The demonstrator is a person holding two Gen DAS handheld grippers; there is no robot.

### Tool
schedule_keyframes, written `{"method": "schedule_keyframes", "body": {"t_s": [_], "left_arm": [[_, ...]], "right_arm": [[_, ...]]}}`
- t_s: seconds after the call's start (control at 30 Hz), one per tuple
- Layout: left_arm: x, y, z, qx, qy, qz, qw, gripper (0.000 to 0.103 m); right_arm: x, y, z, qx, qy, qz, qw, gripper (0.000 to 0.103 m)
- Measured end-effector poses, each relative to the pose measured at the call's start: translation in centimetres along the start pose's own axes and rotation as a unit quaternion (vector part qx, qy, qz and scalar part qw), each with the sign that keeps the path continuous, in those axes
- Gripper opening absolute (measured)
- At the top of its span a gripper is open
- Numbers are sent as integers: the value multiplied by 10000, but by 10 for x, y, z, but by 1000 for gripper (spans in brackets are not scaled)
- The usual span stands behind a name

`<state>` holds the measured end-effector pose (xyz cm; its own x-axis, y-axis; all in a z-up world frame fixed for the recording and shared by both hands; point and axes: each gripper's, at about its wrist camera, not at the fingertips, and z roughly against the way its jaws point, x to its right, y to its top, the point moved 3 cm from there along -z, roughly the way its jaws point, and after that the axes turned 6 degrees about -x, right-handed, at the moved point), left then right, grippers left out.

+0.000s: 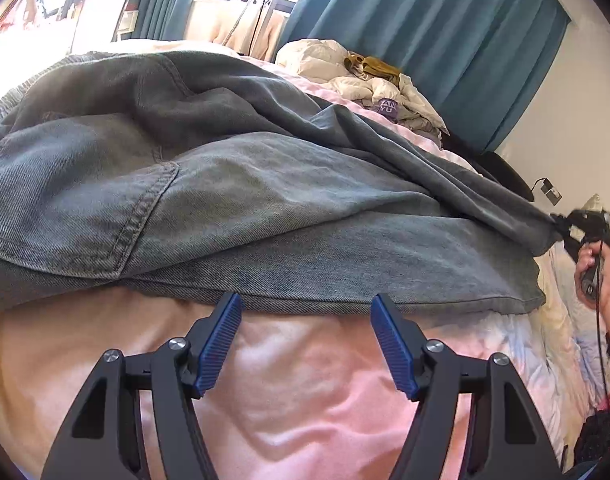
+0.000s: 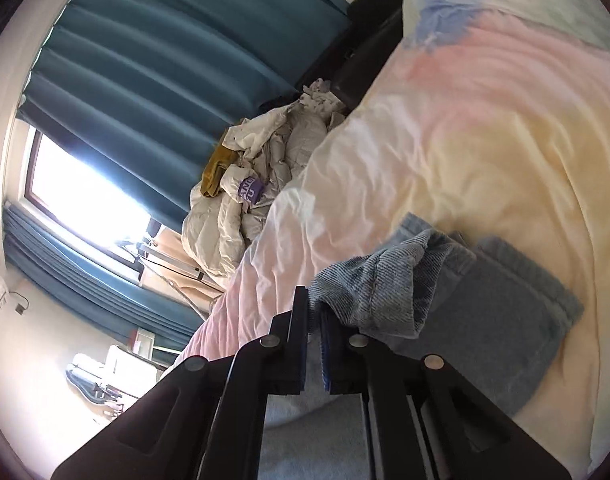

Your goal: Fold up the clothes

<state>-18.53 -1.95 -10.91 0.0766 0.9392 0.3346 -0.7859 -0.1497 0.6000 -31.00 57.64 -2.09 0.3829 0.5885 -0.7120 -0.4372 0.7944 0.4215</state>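
Note:
A pair of grey-blue jeans [image 1: 233, 200] lies across the pink and cream bed cover [image 1: 305, 380]. My left gripper [image 1: 307, 306] is open, its blue pads [image 1: 221, 340] just short of the near hem of the jeans. My right gripper [image 2: 313, 312] is shut on the end of one jeans leg [image 2: 377, 288] and holds it lifted above the bed. It shows in the left wrist view [image 1: 561, 226] at the far right, pulling that leg taut.
A heap of white and mustard clothes [image 1: 369, 80] lies at the far end of the bed. Teal curtains [image 1: 445, 32] and a bright window [image 2: 77, 200] stand behind. A dark chair [image 1: 505, 172] sits beside the bed.

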Motion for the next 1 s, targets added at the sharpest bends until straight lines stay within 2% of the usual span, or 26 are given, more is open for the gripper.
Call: {"method": "schedule_keyframes", "body": {"t_s": [0.07, 0.13, 0.3, 0.43, 0.57, 0.67, 0.87, 0.93, 1.0], "left_arm": [[-1, 2, -1, 98, 118, -72, 9999, 69], [-4, 4, 0, 218, 78, -54, 9997, 69], [-8, 9, 2, 516, 40, -12, 9987, 69], [-6, 13, -3, 604, 83, -33, 9981, 69], [-5, 13, -16, 573, 229, -67, 9981, 69], [-4, 10, -17, 619, 293, -74, 9976, 69], [-5, 9, -19, 577, 352, -103, 9977, 69], [-4, 10, -18, 566, 365, -113, 9977, 69], [-4, 10, -18, 556, 386, -121, 9976, 69]], "right_arm": [[-26, 25, -9, 165, -288, 342, 9989, 3], [-53, 51, -19, 338, -647, 731, 9946, 3], [-96, 94, -72, 482, -1521, 1368, 9777, 2], [-91, 109, -138, 408, -1929, 1572, 9677, 2], [-64, 108, -204, 106, -2231, 1698, 9598, 2], [-39, 100, -238, -126, -2239, 1771, 9583, 2], [-37, 87, -218, -231, -2122, 1810, 9600, 6], [-36, 83, -212, -266, -2082, 1823, 9606, 12], [-35, 79, -205, -301, -2043, 1836, 9611, 27]]}}
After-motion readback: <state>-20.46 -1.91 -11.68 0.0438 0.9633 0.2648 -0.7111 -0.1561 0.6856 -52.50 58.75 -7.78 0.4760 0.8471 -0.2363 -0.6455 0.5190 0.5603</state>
